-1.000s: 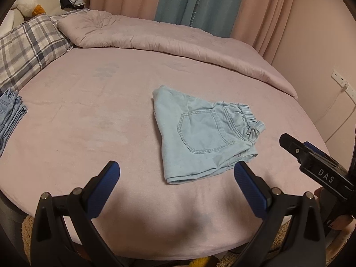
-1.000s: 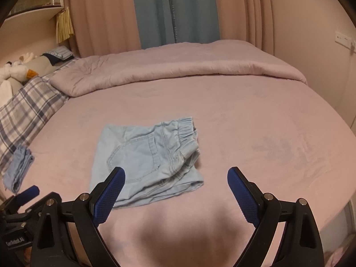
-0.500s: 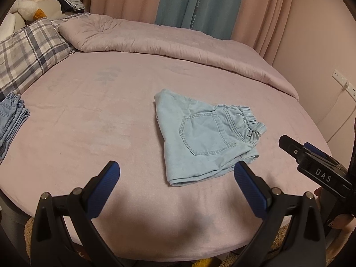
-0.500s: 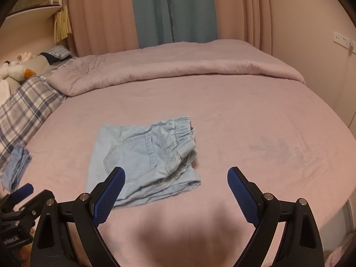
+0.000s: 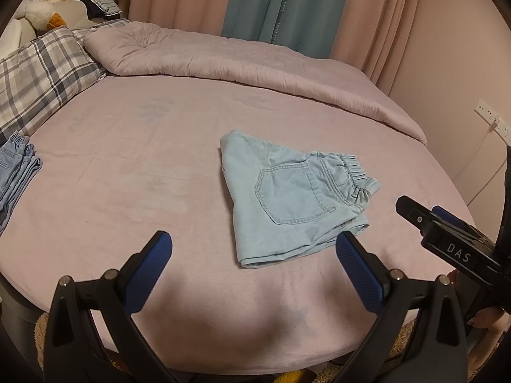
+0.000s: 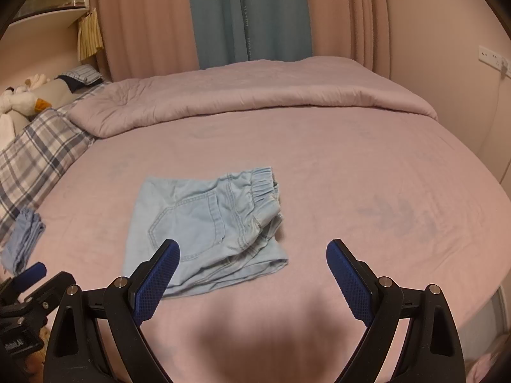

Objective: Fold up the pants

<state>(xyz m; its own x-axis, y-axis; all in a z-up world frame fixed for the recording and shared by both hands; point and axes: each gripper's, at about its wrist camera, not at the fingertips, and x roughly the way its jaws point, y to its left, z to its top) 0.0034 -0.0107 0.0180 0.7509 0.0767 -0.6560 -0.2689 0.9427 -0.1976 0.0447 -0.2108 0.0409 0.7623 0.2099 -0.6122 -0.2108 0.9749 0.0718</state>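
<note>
Light blue denim pants (image 5: 287, 198) lie folded into a small square on the pink bed, back pocket up, elastic waistband to the right; they also show in the right wrist view (image 6: 207, 226). My left gripper (image 5: 252, 271) is open and empty, held above the bed's near edge, short of the pants. My right gripper (image 6: 252, 274) is open and empty, just in front of the pants' near right corner. Each gripper shows at the edge of the other's view.
A stack of folded blue denim (image 5: 16, 172) lies at the bed's left edge. A plaid pillow (image 5: 38, 76) and a rolled pink duvet (image 5: 239, 67) lie at the back. Stuffed toys (image 5: 41, 9) sit far left. A wall (image 5: 463, 63) stands at right.
Both grippers have drawn back slightly from the pants, staying open and empty. The pants have not moved.
</note>
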